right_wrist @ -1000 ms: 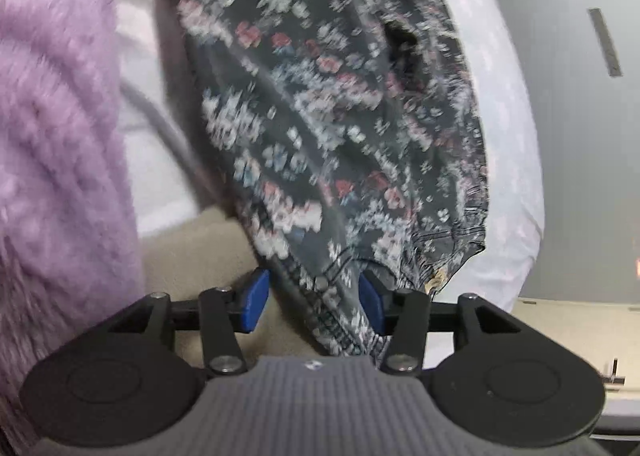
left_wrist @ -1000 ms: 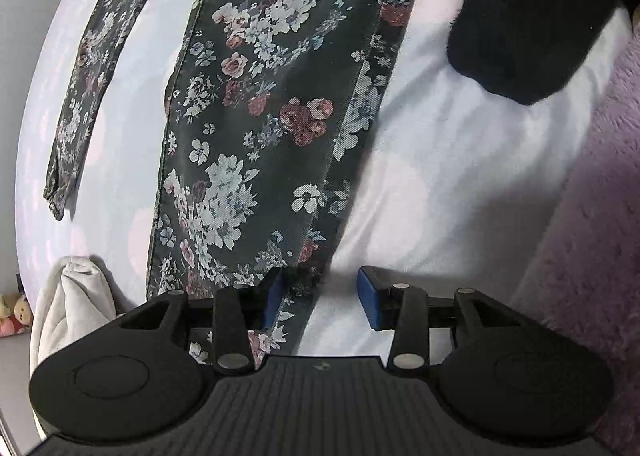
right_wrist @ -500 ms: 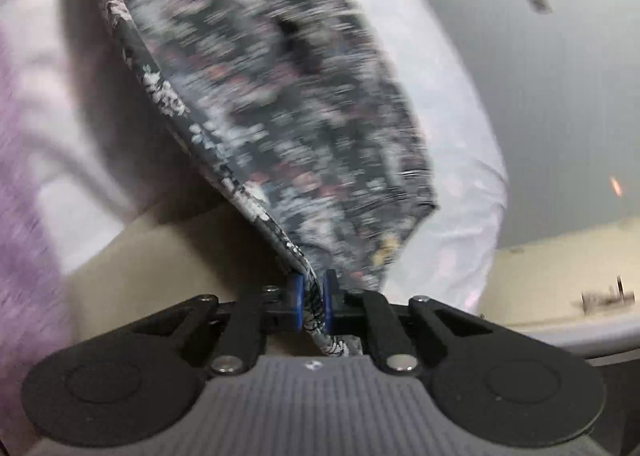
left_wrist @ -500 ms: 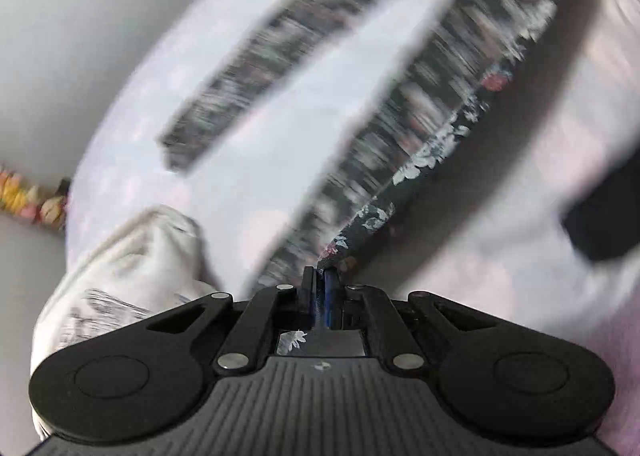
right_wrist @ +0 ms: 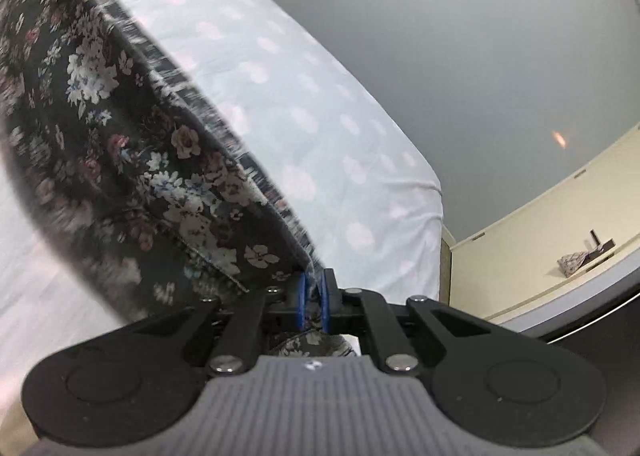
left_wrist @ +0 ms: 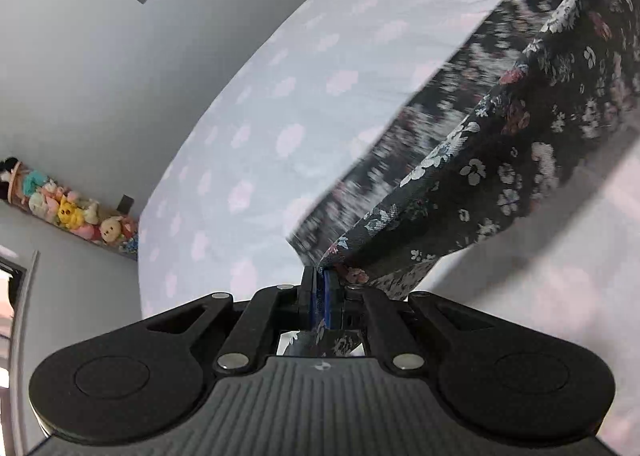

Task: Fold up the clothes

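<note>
A dark floral garment (left_wrist: 500,144) hangs lifted above the bed, stretched up and to the right in the left wrist view. My left gripper (left_wrist: 320,288) is shut on its edge. In the right wrist view the same floral garment (right_wrist: 132,144) stretches up and to the left, partly blurred. My right gripper (right_wrist: 314,292) is shut on another edge of it. The rest of the garment is out of frame.
The bed has a pale sheet with pink cloud prints (left_wrist: 280,116), also seen in the right wrist view (right_wrist: 320,104). A shelf of plush toys (left_wrist: 68,212) is on the left wall. A cream cabinet (right_wrist: 540,240) stands right of the bed.
Both grippers closed on the floral garment's edges and lifted it off the bed. The views now tilt up toward the wall, and the beige cloth and purple blanket are out of view.
</note>
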{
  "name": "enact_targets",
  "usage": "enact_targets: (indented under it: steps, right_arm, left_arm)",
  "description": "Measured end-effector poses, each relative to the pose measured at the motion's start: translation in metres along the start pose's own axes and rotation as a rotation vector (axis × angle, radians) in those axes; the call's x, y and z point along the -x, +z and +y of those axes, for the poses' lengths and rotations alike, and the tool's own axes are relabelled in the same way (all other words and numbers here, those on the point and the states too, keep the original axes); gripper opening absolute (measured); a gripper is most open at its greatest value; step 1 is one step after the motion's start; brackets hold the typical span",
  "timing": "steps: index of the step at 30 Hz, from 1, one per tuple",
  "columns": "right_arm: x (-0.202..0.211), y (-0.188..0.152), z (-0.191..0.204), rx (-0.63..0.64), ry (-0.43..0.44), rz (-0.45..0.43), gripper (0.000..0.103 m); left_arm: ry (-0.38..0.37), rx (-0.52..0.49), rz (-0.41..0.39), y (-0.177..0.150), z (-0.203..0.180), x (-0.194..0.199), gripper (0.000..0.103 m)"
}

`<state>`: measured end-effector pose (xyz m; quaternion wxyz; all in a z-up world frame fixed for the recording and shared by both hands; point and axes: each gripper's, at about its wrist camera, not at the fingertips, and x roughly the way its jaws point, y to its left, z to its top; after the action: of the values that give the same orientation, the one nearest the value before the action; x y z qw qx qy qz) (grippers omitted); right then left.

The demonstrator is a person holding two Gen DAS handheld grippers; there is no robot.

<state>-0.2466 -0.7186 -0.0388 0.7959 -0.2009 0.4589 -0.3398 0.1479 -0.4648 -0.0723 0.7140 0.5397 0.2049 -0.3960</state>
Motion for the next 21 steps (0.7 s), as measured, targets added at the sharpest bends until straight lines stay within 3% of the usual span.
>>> enact_targets:
  steps: [8,16,21]
  right_arm:
    - [-0.11,0.037,-0.01,-0.067,0.011,0.08,0.008]
    - [-0.208,0.058,-0.001,-0.123,0.029,0.184,0.008]
    - [-0.23,0.06,0.014,-0.168,0.028,0.227,0.014]
  left_arm:
    - [-0.018,-0.023,0.09,0.057,0.015,-0.095,0.002]
    - [-0.071,0.016,0.149,0.071,0.012,-0.166,0.003]
    - [-0.119,0.169,0.114,0.057,0.03,-0.175,0.024]
